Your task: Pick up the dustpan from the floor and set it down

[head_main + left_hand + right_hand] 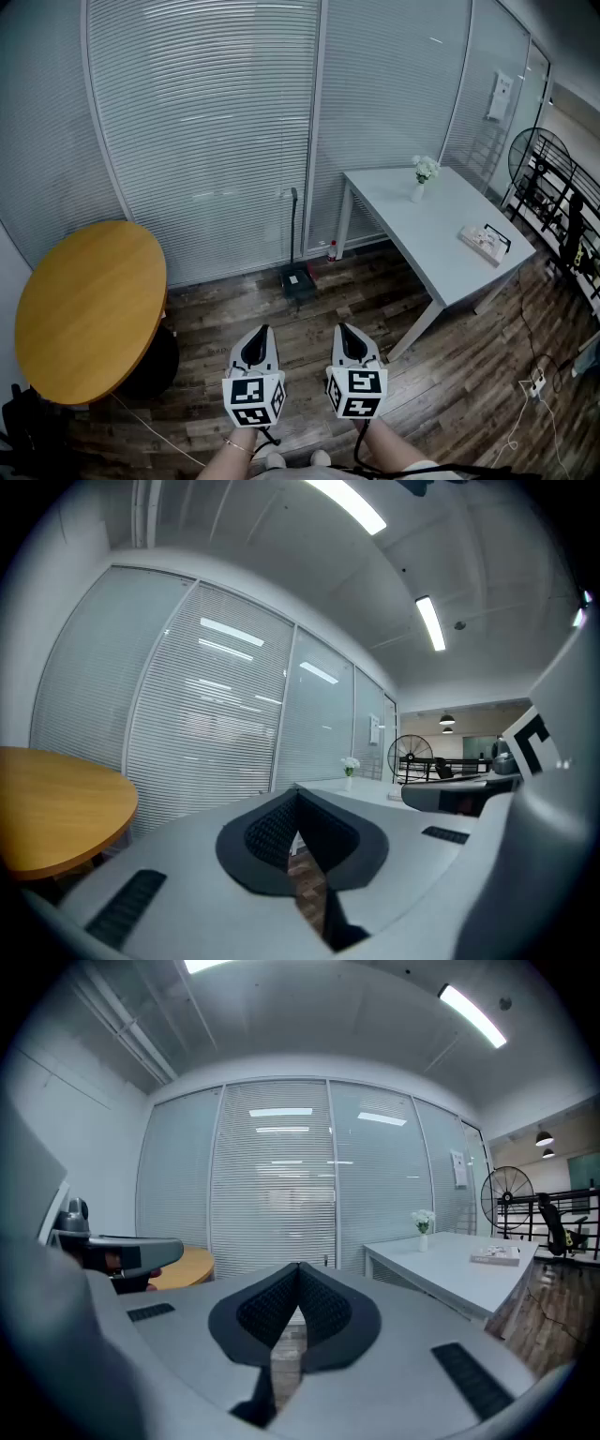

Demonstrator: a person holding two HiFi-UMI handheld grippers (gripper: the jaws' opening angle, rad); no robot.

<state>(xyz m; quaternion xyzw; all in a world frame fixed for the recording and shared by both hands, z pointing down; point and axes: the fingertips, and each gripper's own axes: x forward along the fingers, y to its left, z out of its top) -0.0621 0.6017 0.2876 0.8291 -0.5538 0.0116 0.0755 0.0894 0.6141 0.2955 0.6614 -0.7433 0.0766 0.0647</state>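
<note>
floor: dark wood planks, matt, grainy | white table: smooth matt top | round table, well left of white table: smooth orange wood-look top | glass wall behind white table: glossy | dustpan, left of white table: dark, plastic-looking | left gripper, right gripper: 2 matt pale-grey plastic shells, pads black, finely ribbed

Blinded glass wall ahead of me; dark plank floor. Round wooden table my left, white desk right. Strip lights on.

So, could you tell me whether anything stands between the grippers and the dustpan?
Nothing visible does: only bare floor lies between the left gripper, the right gripper and the dustpan.
</note>
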